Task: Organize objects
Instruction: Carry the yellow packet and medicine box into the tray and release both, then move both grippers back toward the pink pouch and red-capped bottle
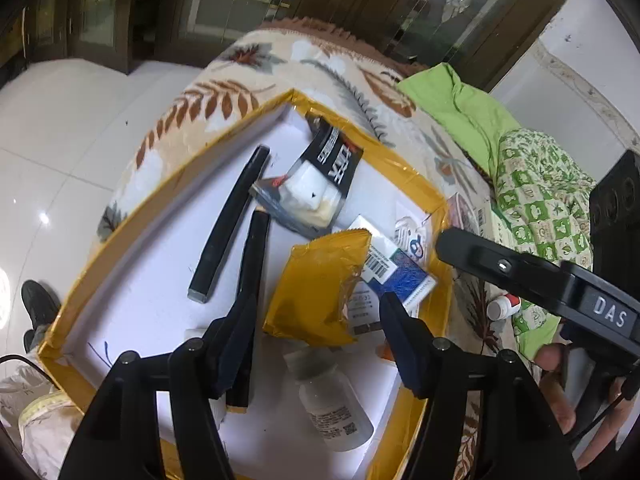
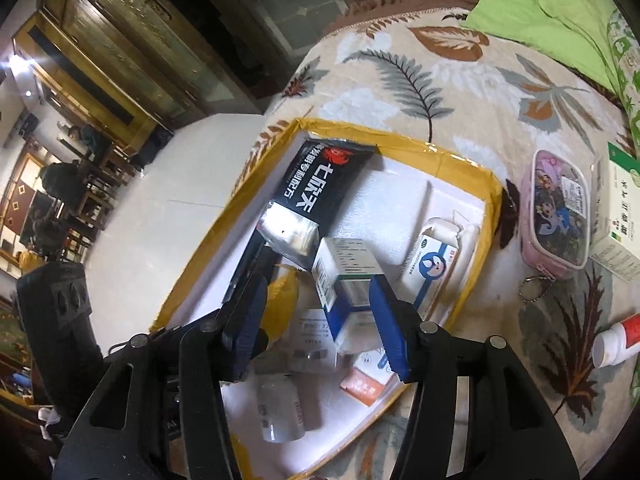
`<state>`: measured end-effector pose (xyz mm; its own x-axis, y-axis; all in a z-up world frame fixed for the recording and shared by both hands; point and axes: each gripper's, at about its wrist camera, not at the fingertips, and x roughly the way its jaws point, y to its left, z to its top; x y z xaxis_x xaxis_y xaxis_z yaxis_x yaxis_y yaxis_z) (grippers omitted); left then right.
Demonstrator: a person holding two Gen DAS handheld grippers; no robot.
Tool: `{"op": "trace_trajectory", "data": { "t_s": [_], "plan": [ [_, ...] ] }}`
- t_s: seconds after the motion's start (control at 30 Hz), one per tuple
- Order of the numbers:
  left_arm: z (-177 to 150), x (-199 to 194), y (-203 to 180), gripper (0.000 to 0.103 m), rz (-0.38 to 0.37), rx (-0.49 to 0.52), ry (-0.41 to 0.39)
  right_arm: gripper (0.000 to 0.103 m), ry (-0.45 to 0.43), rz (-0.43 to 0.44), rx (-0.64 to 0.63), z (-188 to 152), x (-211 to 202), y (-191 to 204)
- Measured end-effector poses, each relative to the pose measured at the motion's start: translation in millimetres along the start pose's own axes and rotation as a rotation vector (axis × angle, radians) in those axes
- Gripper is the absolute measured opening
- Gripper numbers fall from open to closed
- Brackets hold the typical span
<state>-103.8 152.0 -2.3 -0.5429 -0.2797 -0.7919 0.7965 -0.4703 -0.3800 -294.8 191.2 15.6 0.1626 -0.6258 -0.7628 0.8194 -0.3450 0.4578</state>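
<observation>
Glossy foil pouch point(image 1: 316, 286), plush blanket point(image 1: 192, 120)

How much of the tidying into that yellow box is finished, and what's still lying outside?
Mostly done: the yellow-edged box already holds the black sachet, blue-and-white carton, gold foil pouch and white bottle. In hand: nothing; the left claw and right claw hover open above it. Left on the leaf-print blanket: pink pouch, green-and-white carton, red-and-white bottle.

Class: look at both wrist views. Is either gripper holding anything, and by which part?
Nothing is held. The left gripper and right gripper hang open over the yellow-edged box.
</observation>
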Motion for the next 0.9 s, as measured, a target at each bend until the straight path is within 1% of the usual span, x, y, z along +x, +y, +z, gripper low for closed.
{"op": "trace_trajectory", "data": {
  "t_s": [0.13,0.2,0.33,0.43,0.5,0.67,0.8,0.9],
  "plan": [
    [-5,-13,-8,0.064,-0.008,0.022,-0.047,0.053,-0.014,0.054,0.011,-11,-20,-12],
    [-8,-19,-13,0.064,-0.019,0.026,-0.062,0.053,-0.019,0.074,0.021,-21,-31,-23],
    [-21,-33,-38,0.065,-0.056,0.038,-0.081,0.053,-0.016,0.085,0.031,-44,-49,-48],
    [-29,-32,-68,0.066,-0.095,0.055,-0.071,0.053,-0.020,0.046,0.047,-63,-65,-72],
    [-32,-29,-88,0.066,-0.104,0.071,-0.057,0.053,-0.024,0.018,0.076,-77,-79,-94],
    [-44,-19,-140,0.067,-0.126,0.151,-0.035,0.053,-0.068,-0.047,0.145,-100,-114,-137],
    [-51,-11,-162,0.067,-0.130,0.193,-0.007,0.053,-0.106,-0.083,0.219,-112,-136,-170],
    [-55,-7,-168,0.067,-0.122,0.208,0.008,0.053,-0.105,-0.096,0.258,-113,-136,-187]
  ]
}}
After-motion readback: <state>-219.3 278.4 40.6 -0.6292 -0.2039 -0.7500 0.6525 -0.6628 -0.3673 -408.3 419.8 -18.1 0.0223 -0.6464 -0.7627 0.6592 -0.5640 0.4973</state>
